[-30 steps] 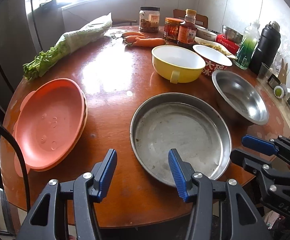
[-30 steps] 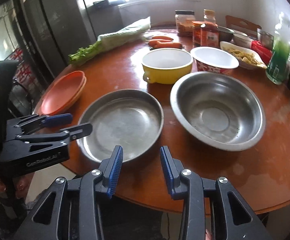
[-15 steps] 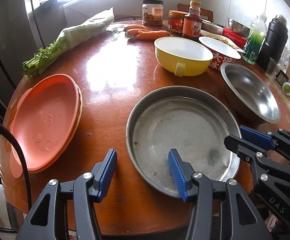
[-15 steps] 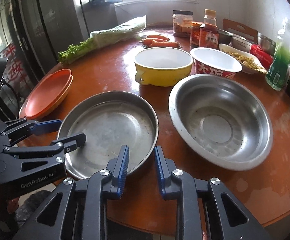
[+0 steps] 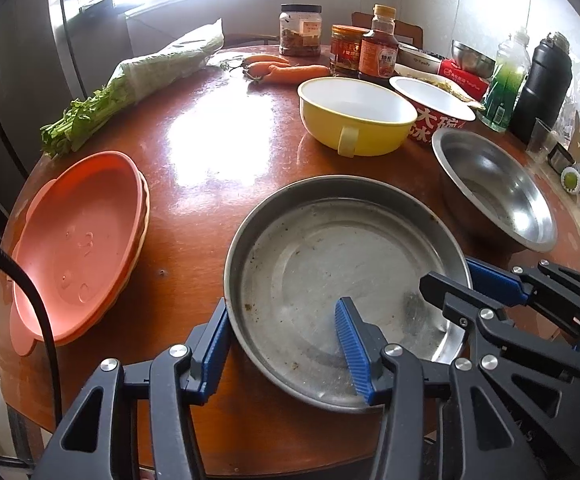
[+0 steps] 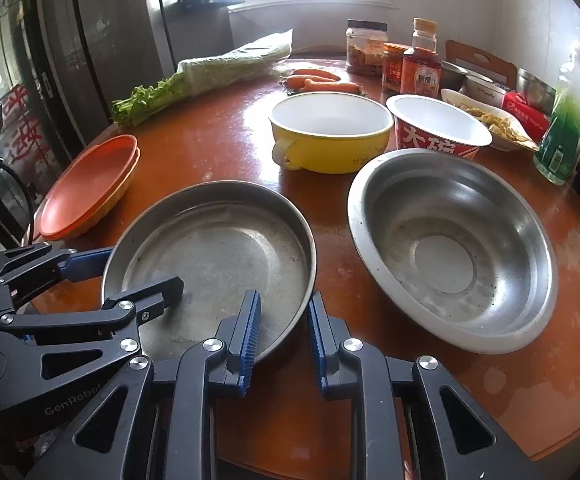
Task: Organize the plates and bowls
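At the near edge of the round reddish-brown tabletop (image 5: pixel 209 140) sits a shallow steel pan (image 5: pixel 342 264), empty, its flat bottom scuffed and speckled. Both grippers are at its near rim. The left gripper (image 5: pixel 281 304) straddles the rim with its fingers (image 5: pixel 354 352) well apart: one blue pad stands outside the pan wall, the other over the pan's floor, and neither presses on the metal. The right gripper (image 6: pixel 283 296) is at the pan's right-hand near rim with its fingers (image 6: pixel 245 340) drawn together on it, one pad inside the pan and one outside, the rim between them.

Just to the right of the pan stands a deeper steel bowl (image 6: pixel 450 248), empty, close to the pan but apart from it. Behind these two are a yellow bowl (image 6: pixel 330 136) with a white inside and a small handle, and beside it a red-and-white paper bowl (image 6: pixel 434 132) printed with large characters. To the left of the pan, near the table's edge, lies a stack of orange plates (image 5: pixel 77 240).

Farther back lie bagged leafy greens (image 5: pixel 149 80), some carrots (image 5: pixel 285 72), a dark-lidded jar (image 5: pixel 301 30), a red-lidded jar (image 5: pixel 346 50) and a sauce bottle (image 5: pixel 380 48). A green bottle (image 5: pixel 506 80) and a black flask (image 5: pixel 544 80) stand at the far right.
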A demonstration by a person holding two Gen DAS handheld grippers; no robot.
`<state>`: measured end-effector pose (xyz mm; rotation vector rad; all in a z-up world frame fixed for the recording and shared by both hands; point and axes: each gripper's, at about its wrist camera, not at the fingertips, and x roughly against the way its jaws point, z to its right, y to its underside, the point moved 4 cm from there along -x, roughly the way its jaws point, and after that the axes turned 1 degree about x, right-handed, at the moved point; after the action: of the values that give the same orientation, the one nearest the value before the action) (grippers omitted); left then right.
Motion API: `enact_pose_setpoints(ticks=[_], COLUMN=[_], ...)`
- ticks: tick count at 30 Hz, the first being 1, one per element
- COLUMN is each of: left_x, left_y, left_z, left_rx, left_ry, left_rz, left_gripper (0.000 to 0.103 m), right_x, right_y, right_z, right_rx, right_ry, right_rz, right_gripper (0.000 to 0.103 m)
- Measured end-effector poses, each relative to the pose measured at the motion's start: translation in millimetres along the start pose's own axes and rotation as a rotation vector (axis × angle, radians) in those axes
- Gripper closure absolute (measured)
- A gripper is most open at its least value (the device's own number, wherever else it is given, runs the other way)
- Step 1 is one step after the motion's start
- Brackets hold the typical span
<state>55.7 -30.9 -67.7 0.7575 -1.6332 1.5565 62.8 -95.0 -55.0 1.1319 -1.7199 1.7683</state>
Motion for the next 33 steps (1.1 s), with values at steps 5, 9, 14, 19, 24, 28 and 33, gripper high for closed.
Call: enact_pose_setpoints(ticks=[5,9,14,19,24,28,33], left_x=[2,4,11,23,25,30,39], left_y=[2,3,3,-2,0,-2,-7], left_z=[-5,-6,-10,-16,-18,-20,-22], left_rx=[0.006,0.005,0.009,0.02,0.022,0.028,0.018], left_ry=[0.003,-0.002,0.006,0.013,0.005,0.009,0.012], left_rz=[0.002,0.005,0.016,0.047,0.054,0.062,0.077], left_gripper=[0.055,0.055,0.055,0.055,0.055,0.055,0.055], right_x=[1,2,4,12,13,16,22], right_y=[1,3,4,-1,-3,-6,-10], right_z=[-4,-5,-7,-10,-14,-17,-21], right_rx=[-0.004,-0.007,-0.014,-0.014,-0.015,-0.007,0.002], right_ry=[-0.004,-0.009,-0.025,-0.037,-0.046,-0.046,-0.046], right_rz=[-0.006,-0.008,-0.003,0.028,0.032,0.037,0.046], right_gripper=[0.079,0.079,0.079,0.079,0.079,0.079,0.079])
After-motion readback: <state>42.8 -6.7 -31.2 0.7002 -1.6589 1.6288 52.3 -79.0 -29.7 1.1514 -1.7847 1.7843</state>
